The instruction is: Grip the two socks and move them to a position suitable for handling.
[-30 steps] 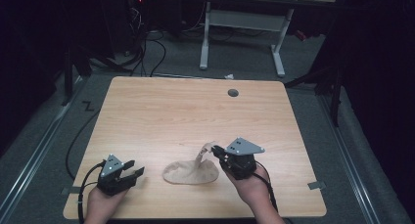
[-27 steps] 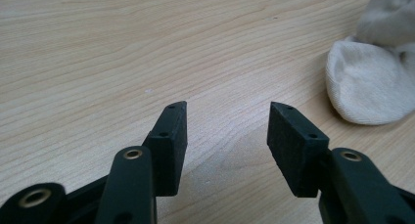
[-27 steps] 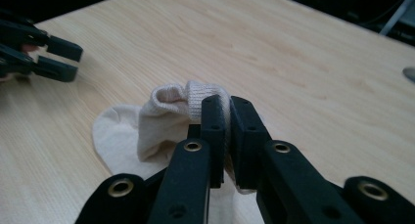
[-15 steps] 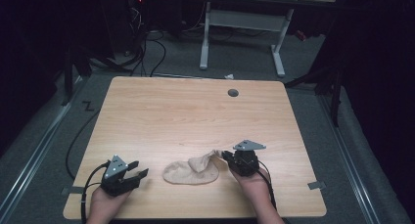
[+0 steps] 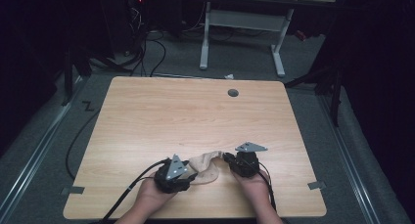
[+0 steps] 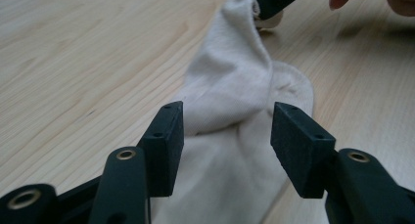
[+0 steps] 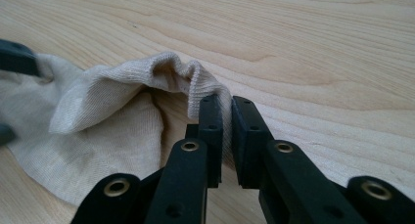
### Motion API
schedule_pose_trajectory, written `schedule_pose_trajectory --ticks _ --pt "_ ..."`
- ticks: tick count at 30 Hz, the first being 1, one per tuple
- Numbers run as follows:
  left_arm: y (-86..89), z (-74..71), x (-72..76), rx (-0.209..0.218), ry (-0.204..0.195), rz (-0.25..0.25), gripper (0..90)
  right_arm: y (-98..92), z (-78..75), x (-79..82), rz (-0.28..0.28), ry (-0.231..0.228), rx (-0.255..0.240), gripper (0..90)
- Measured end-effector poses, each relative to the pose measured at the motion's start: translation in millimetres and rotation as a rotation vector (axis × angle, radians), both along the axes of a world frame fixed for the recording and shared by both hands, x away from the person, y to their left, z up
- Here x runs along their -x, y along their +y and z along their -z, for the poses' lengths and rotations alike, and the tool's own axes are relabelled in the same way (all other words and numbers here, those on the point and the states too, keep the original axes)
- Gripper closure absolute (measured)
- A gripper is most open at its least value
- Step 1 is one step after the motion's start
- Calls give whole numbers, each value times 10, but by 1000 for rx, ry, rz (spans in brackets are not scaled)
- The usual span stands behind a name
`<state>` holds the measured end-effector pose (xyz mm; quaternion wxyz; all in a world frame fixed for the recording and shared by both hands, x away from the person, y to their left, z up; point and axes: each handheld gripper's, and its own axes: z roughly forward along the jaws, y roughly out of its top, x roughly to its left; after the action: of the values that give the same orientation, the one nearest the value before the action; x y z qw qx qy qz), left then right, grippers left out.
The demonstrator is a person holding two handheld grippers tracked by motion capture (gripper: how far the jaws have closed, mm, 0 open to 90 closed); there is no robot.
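1. Plainly, in the high view, a beige sock [image 5: 205, 166] lies flat near the front edge of the wooden table [image 5: 195, 116], about midway between its front corners. The left gripper [image 5: 192, 176] sits at the sock's left end and the right gripper [image 5: 228, 158] at its right end, so the cloth is bracketed from both sides. That placing suits stretching or folding the sock, which I judge to be the work in hand.

2. Next, in the left gripper view, the left gripper [image 6: 226, 136] has its jaws spread wide, one on each side of the sock [image 6: 235, 87]. The jaws have just been opening, and the cloth lies between them, but the pads do not press it. I read this as a straddle taken so that a bite on the wrinkled middle can follow. Far up the frame the other gripper's black tip holds the sock's far end.

3. Lastly, in the right gripper view, the right gripper [image 7: 226, 117] is almost fully closed, pinching the ribbed cuff of the sock [image 7: 98, 116] between its pads. The cuff stands up in a small ridge above the table [image 7: 293, 33]. That pinch likely anchors the open end while the other tool finds its hold.
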<state>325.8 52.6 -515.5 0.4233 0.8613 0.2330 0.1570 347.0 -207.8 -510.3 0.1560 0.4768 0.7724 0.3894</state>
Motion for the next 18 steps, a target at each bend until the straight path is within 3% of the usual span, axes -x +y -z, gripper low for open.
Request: schedule_pose_trajectory --ticks 4,6,9,15,17,18 --pt "-149 31 -67 -22 8 7 586 -30 13 8 3 3 -16 841" --pt "-155 19 -63 -14 -10 -1 775 -53 16 17 3 -4 -21 842" --pt "-131 -28 -63 -2 -36 -19 900 -66 9 40 4 -6 -27 847" --pt "19 -205 -6 56 -76 -40 900 -70 -53 101 -7 -38 -37 851" --pt "17 -196 -15 41 -53 -35 900 -63 -75 121 -10 -47 -36 852" --pt "-7 -162 -19 37 -46 -40 830 -56 -84 127 -8 -50 -33 852"
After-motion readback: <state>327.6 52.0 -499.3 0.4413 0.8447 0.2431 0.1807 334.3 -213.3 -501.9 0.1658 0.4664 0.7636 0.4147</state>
